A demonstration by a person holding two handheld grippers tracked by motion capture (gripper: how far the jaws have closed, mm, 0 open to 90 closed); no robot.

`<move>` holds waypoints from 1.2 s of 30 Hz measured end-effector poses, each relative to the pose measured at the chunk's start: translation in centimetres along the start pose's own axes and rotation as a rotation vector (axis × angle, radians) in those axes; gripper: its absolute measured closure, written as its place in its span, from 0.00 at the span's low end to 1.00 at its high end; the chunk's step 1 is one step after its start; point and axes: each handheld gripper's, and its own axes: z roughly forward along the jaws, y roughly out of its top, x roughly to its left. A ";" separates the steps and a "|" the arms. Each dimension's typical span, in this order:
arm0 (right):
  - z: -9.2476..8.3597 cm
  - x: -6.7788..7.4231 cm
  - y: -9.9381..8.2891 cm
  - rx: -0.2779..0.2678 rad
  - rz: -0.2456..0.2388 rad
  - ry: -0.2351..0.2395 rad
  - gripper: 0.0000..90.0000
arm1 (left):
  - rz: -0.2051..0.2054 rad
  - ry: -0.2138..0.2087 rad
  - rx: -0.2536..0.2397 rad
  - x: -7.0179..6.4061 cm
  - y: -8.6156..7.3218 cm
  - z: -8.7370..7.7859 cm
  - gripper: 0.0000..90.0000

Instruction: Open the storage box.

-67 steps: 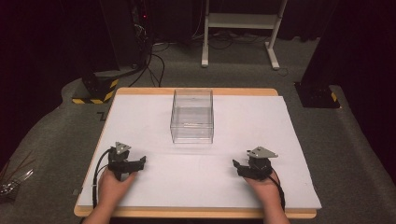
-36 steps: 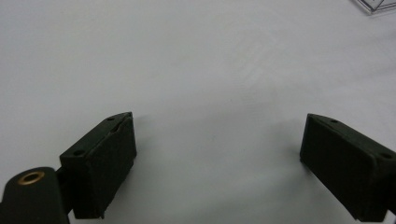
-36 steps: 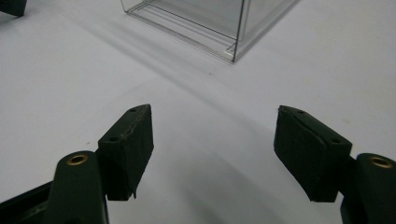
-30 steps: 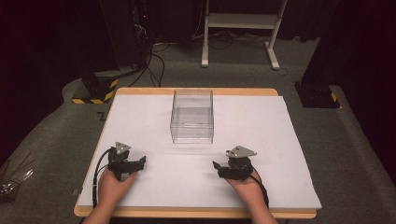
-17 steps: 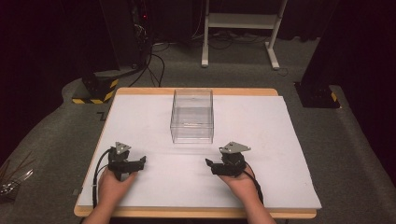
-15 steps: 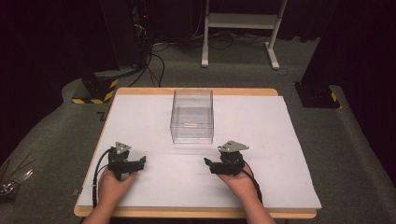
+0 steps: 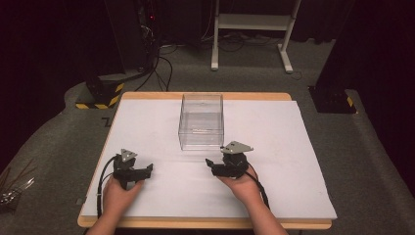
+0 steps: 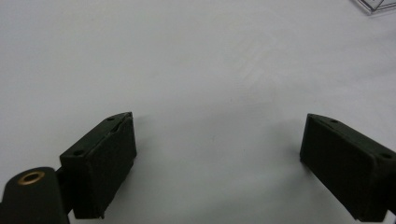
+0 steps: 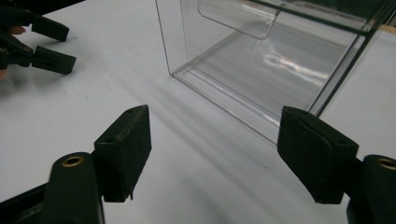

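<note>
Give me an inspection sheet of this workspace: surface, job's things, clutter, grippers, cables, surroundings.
Surface: wooden table covered by a white sheet, no marks seen.
Job's things: one clear plastic box, upright at the middle of the sheet, nothing seen inside.
Clutter: nothing seen on the sheet.
Grippers: left gripper open, held low over the sheet; right gripper open, just in front of the box, touching nothing.
Cables: a black cable trails from the left gripper; loose cables on the floor behind the table.
Surroundings: grey carpet, a white stand, a yellow-black striped base, dark background.
</note>
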 end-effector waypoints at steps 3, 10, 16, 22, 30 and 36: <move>0.2 0.0 0.4 -0.017 -0.005 -0.002 0.33 | 0.000 0.000 0.000 0.0 0.0 0.0 0.12; 1.0 0.1 1.1 -0.016 -0.003 -0.007 0.39 | 0.002 0.000 0.000 0.0 0.0 0.0 0.12; 1.8 -0.4 1.5 -0.018 0.025 -0.007 0.45 | 0.001 0.000 0.000 0.0 0.0 0.0 0.12; 2.7 -0.7 1.5 -0.012 0.031 -0.019 0.50 | 0.001 0.000 0.000 0.0 0.0 0.0 0.12; 3.2 -0.8 2.2 -0.049 0.055 -0.023 0.57 | 0.002 0.000 -0.001 0.0 0.0 0.0 0.12; 3.7 -1.2 2.6 -0.067 0.069 -0.027 0.60 | 0.003 -0.001 0.001 0.0 0.0 0.0 0.12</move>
